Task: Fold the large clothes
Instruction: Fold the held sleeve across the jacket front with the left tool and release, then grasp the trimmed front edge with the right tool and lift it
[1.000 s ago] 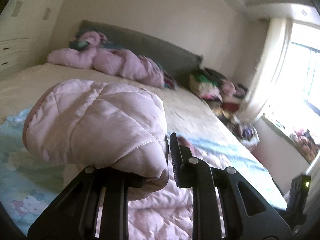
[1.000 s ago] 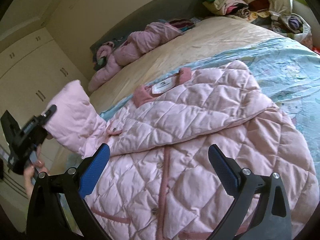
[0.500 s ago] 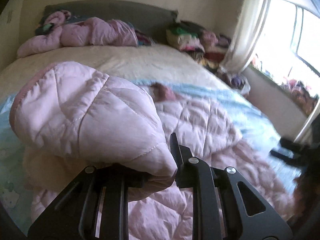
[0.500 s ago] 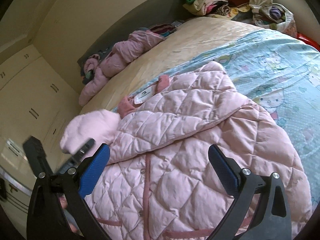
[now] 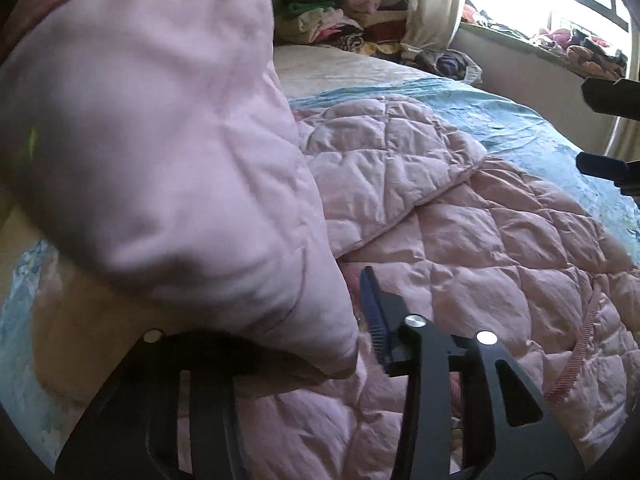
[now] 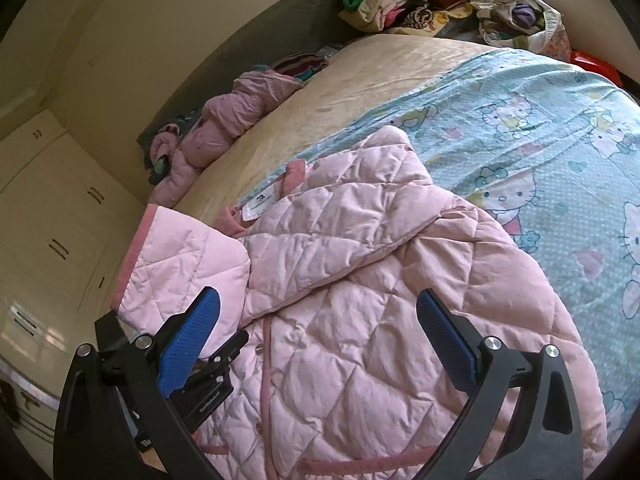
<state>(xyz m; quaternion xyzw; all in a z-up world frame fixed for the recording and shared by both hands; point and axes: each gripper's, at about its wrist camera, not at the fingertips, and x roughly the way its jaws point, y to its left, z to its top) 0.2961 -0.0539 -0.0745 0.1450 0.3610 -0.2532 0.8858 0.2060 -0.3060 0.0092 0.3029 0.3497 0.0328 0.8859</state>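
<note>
The pink quilted coat (image 6: 400, 300) lies spread on the bed (image 6: 360, 80). The left gripper (image 5: 320, 344) brings the sleeve (image 5: 160, 140) over the coat's front, its jaws just opening, cloth between them. The right gripper (image 6: 320, 328) hovers above the coat, jaws wide and empty. Next, judging by this: lay the sleeve flat across the coat's chest.

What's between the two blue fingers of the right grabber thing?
In the right wrist view, nothing is pinched: the right gripper stands open, and the quilted front of the pink jacket lies spread on the bed between and beyond its fingers.
</note>
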